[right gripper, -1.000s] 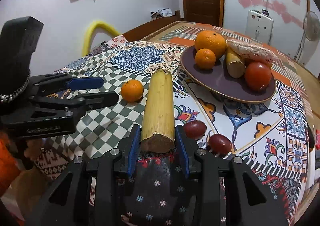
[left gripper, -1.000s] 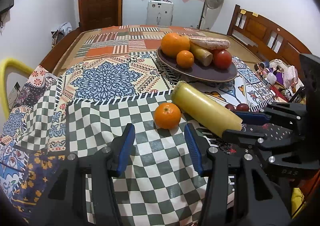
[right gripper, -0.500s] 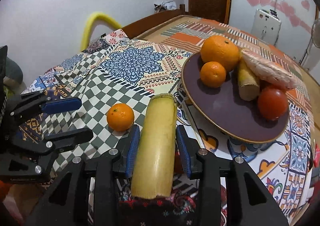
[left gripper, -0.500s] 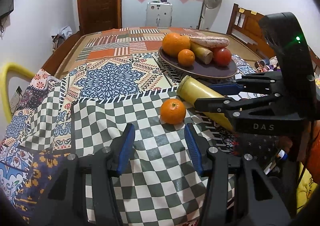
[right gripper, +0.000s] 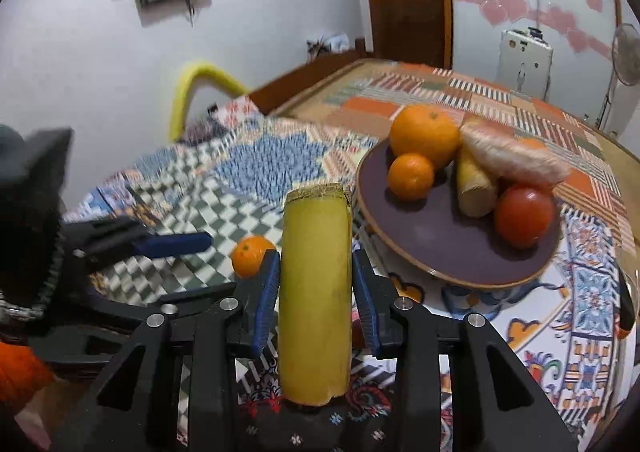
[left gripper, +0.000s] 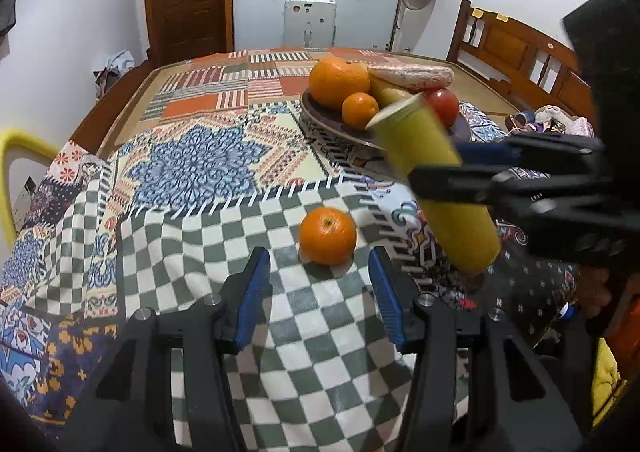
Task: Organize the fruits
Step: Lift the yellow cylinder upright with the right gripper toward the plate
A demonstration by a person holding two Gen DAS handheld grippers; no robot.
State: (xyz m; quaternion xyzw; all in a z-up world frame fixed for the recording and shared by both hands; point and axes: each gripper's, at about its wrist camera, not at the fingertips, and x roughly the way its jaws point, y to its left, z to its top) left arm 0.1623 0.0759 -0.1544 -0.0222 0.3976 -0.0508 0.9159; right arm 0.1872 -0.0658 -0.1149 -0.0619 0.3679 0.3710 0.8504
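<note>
The thick yellow sugarcane length [right gripper: 316, 292] is pinched between my right fingers [right gripper: 316, 294], lifted, the dark purple plate [right gripper: 448, 252] just ahead-right. Next: carry it over the rim and release. My left fingers [left gripper: 318, 300] stand spread, empty, a small orange tangerine [left gripper: 327, 235] just ahead.

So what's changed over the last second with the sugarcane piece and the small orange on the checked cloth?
The right gripper, closed on the sugarcane piece, has slid its grip from the cut end to mid-stalk and lifted it off the cloth toward the plate; its jaws are tightening slightly. The small orange has not moved, and the left gripper stays open just behind it. The fruit on the plate is unchanged.
</note>
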